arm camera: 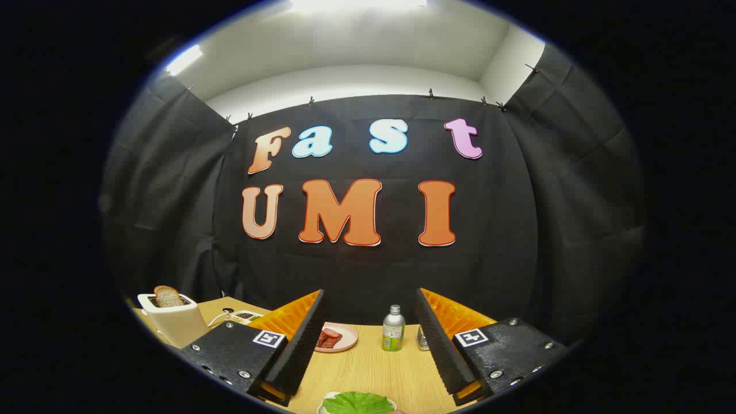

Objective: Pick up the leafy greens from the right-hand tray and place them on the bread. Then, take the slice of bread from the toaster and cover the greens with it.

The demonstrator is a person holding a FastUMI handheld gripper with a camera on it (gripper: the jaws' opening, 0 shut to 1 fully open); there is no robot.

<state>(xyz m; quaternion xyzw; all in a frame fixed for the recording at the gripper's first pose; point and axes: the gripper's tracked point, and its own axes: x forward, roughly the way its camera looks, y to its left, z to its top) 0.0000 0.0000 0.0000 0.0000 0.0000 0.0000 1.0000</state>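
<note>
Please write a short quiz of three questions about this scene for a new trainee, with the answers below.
1. True or false: a slice of bread stands in the toaster.
2. What lies between the tool fingers, nearest the camera? A) leafy greens on a plate B) a spoon C) a cup
3. Which standing thing is beyond the fingers on the wooden table?

Key
1. True.
2. A. The tool is open and grips nothing.
3. A metal bottle, right of a pink plate with meat slices.
</note>
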